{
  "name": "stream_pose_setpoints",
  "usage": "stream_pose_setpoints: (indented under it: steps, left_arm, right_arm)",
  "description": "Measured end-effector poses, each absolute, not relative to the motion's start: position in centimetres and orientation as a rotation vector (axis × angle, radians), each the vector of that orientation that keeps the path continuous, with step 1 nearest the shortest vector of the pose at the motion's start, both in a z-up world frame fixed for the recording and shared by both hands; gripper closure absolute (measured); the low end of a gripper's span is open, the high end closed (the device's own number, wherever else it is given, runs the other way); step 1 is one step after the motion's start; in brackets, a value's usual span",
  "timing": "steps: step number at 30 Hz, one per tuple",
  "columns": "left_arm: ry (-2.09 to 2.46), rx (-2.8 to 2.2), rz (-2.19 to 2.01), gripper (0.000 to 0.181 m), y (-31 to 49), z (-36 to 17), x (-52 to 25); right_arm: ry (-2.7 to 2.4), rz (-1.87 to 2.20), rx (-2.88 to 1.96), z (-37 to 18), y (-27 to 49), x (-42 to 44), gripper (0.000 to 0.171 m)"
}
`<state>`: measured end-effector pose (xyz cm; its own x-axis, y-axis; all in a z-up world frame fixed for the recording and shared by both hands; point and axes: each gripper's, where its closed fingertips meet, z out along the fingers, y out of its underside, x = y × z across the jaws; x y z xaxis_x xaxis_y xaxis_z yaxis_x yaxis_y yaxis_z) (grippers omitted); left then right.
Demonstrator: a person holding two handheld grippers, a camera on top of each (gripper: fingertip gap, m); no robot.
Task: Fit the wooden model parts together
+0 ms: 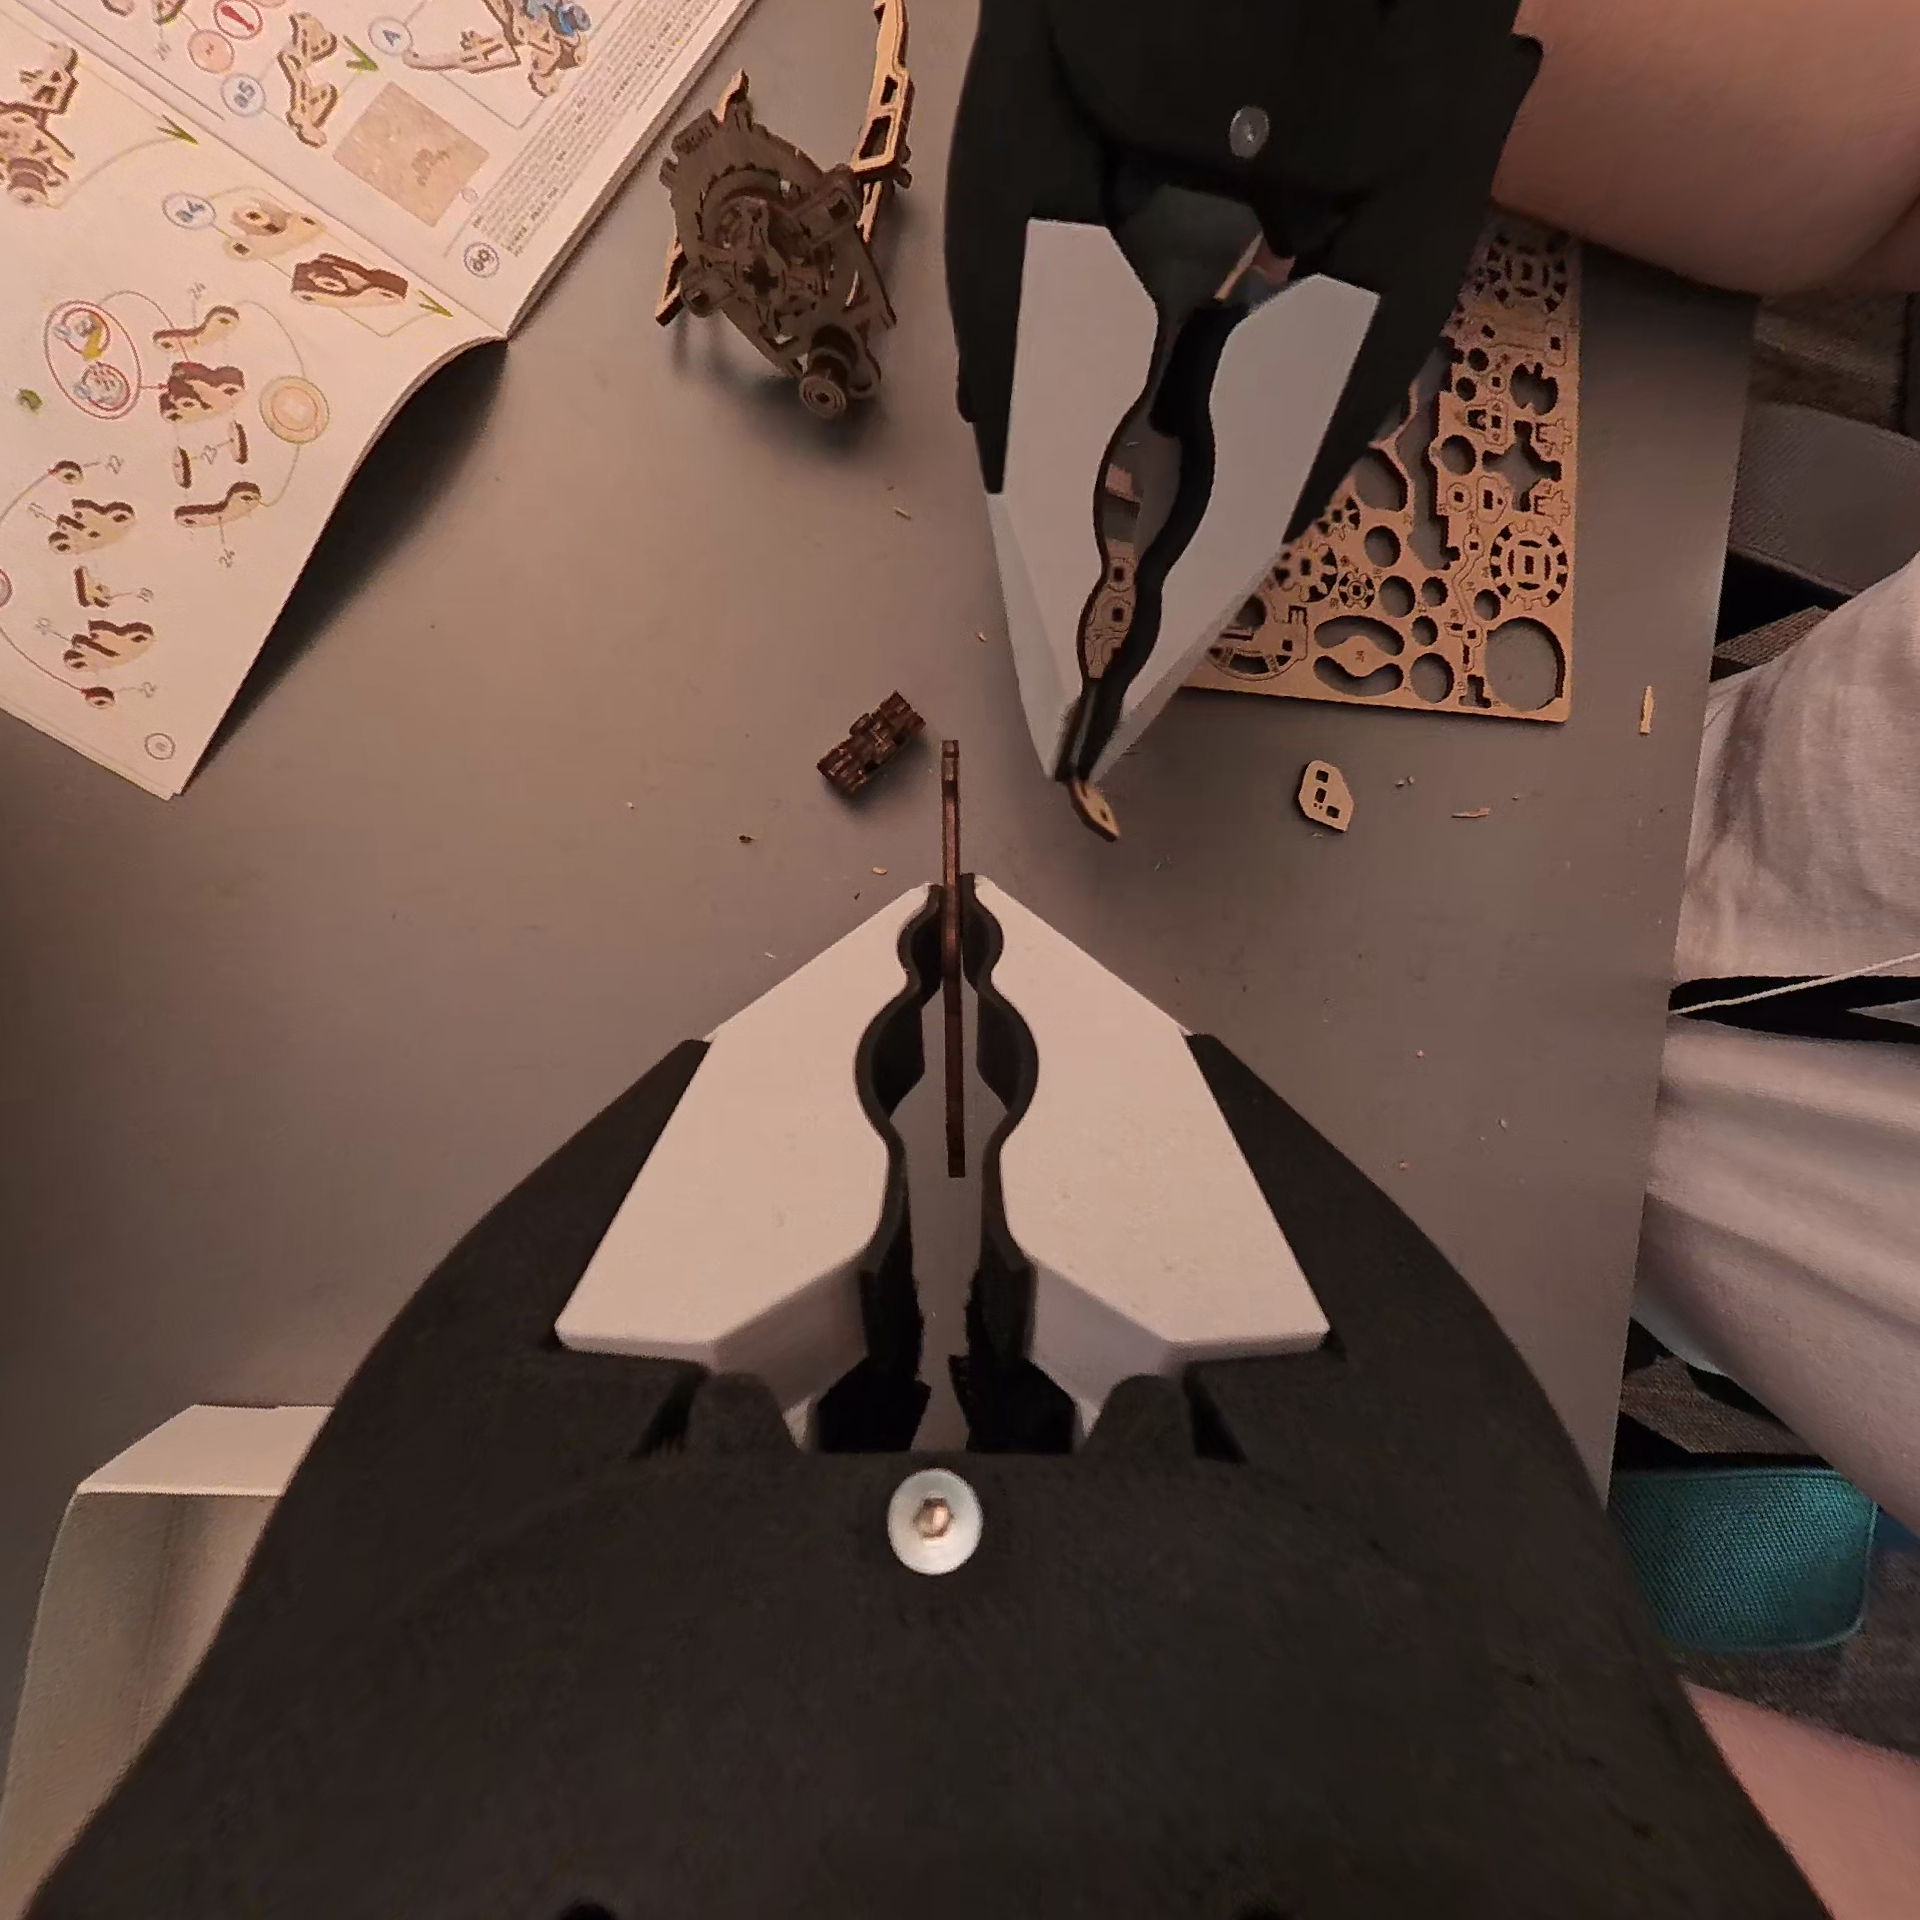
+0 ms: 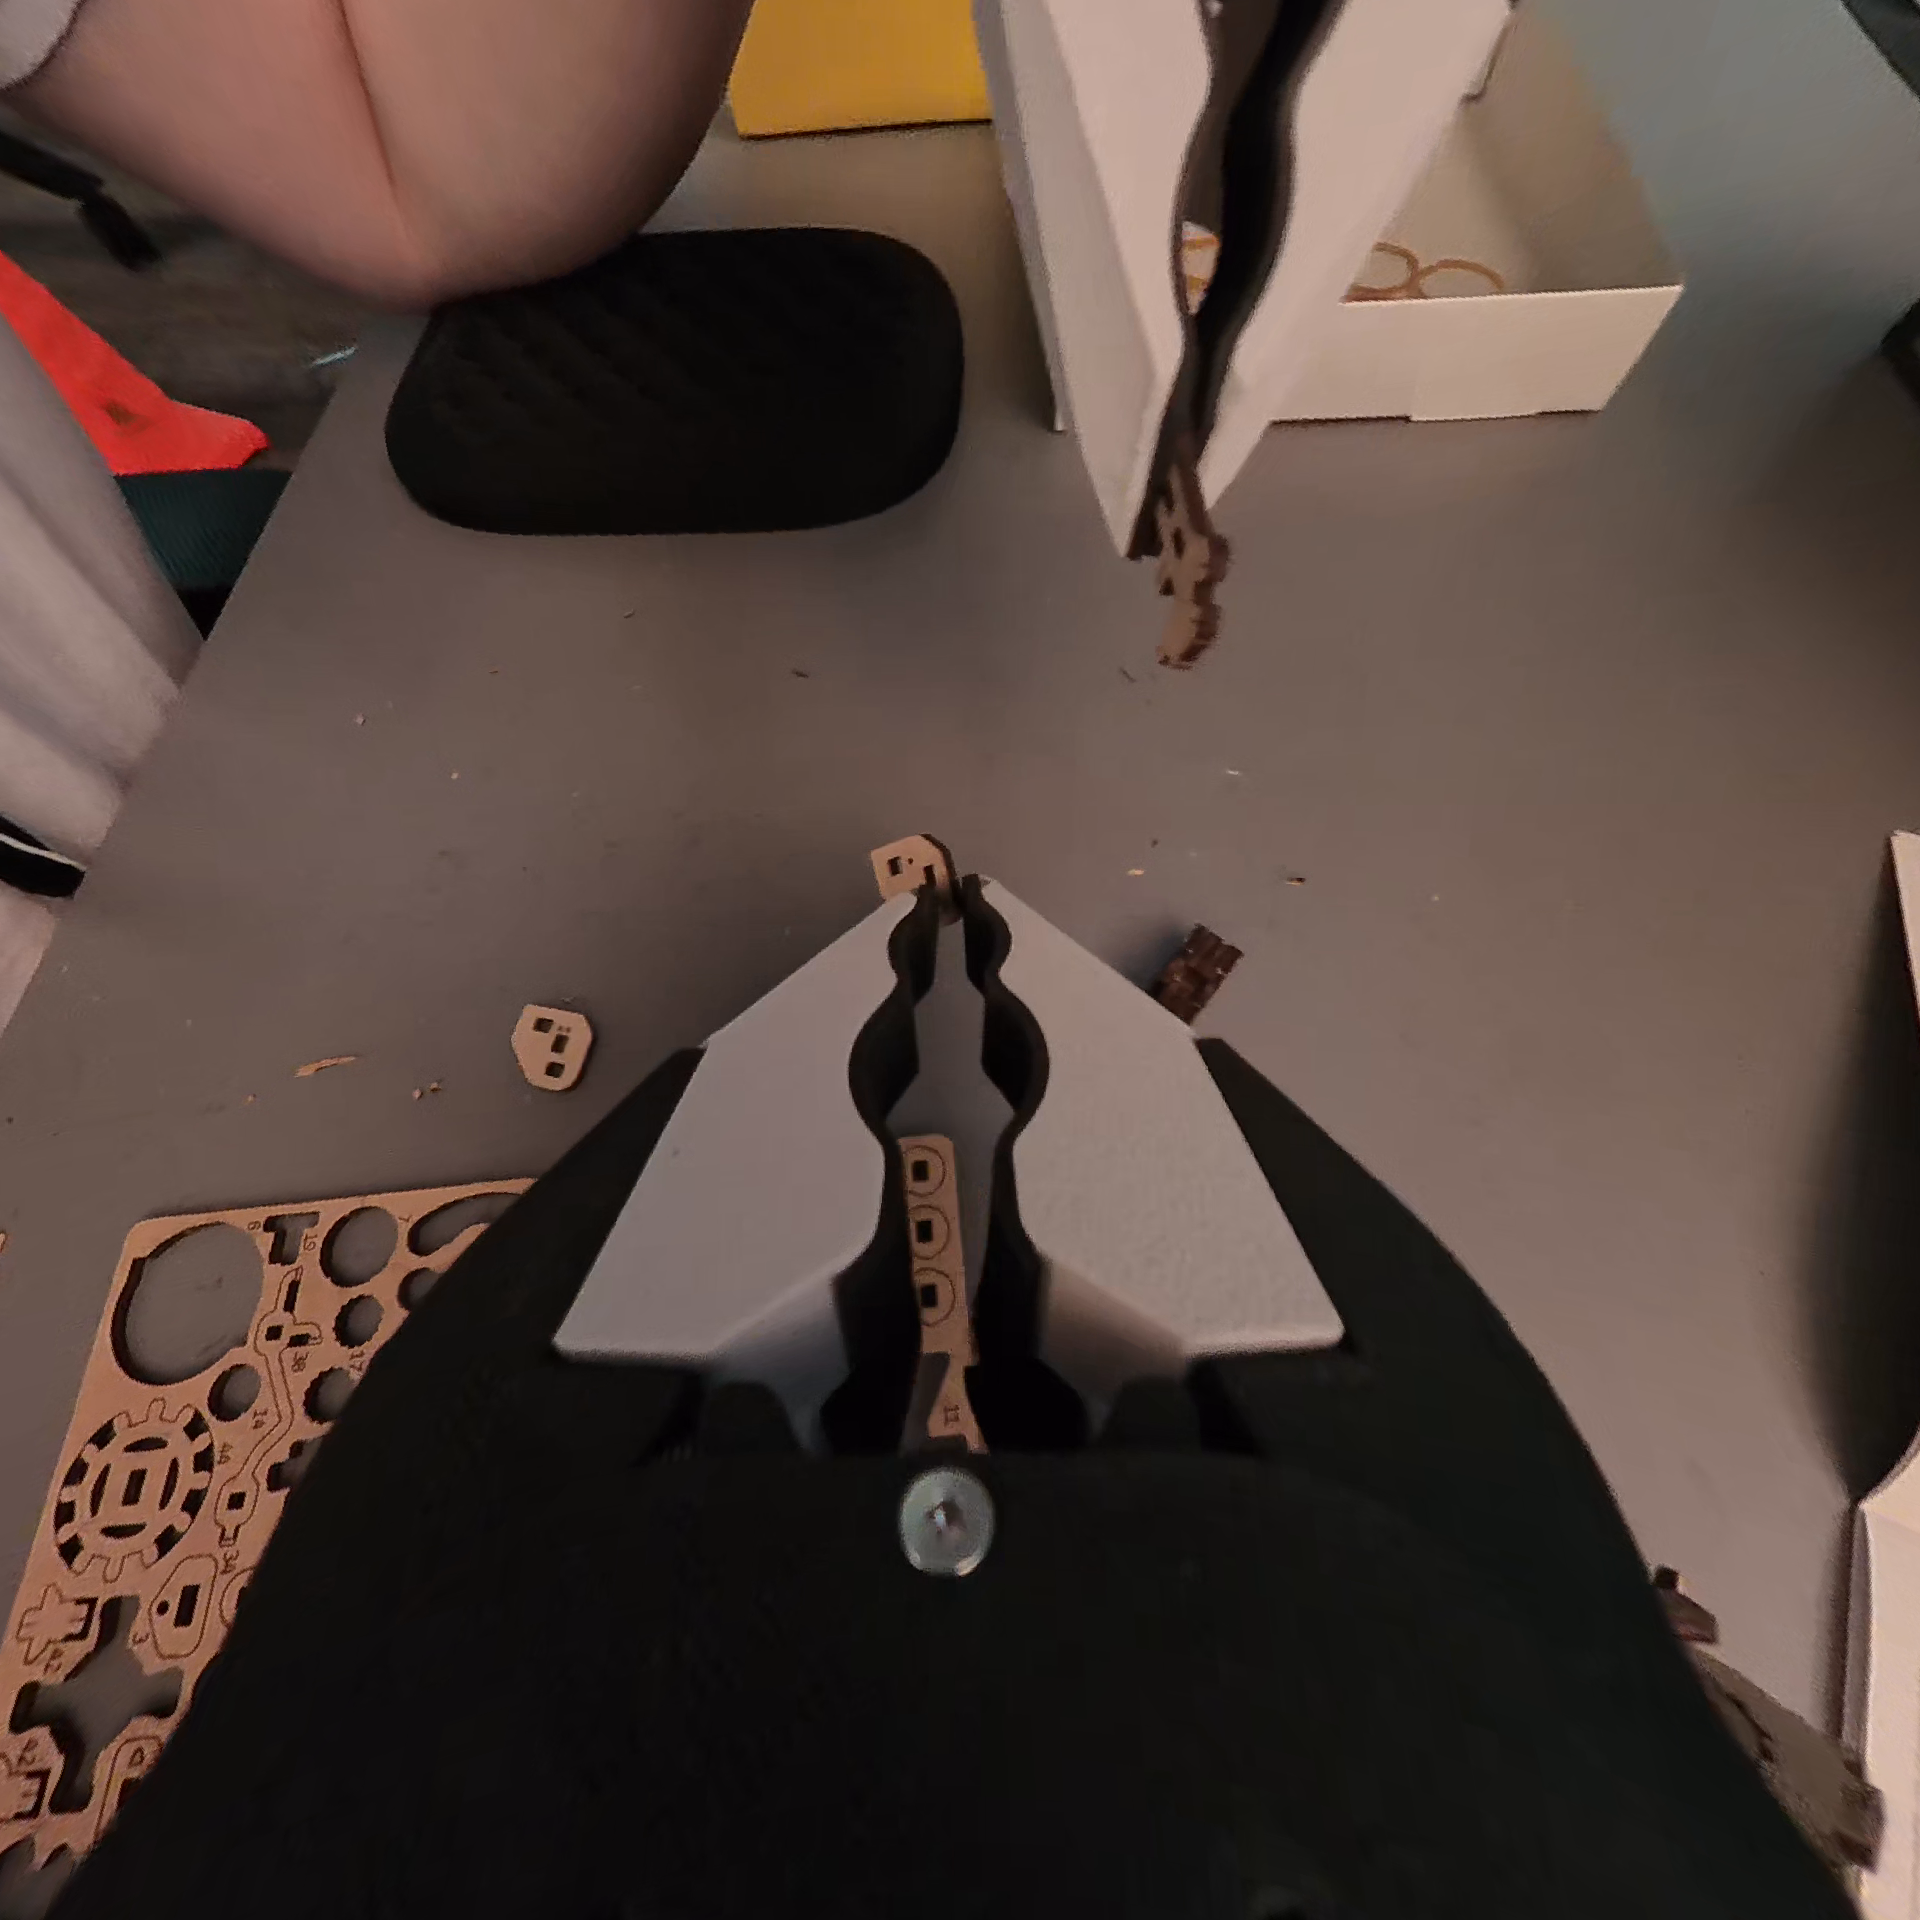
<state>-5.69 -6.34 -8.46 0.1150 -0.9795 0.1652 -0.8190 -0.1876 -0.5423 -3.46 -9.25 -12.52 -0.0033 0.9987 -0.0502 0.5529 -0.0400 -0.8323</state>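
Left gripper (image 1: 951, 894) clamps a thin dark wooden strip (image 1: 952, 831) edge-on, long axis pointing forward. Right gripper (image 1: 1081, 769) pinches a small pale slotted wooden plate (image 1: 1093, 810), just right of the strip's tip, not touching.

Dim warm light, wide-angle edge distortion

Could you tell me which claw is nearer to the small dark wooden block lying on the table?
Left. The left claw points just right of the block; the right claw hovers farther to its right.
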Motion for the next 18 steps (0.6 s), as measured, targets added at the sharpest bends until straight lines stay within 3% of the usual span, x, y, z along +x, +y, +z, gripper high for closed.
stream_pose_setpoints:
  steps: [18]
  left_arm:
    - [1.761, -2.096, -0.714, 0.181, -6.3, -8.8, -5.6]
  right_arm:
    - [-1.608, 0.893, -1.774, -14.2, -8.6, -3.2, 0.167]
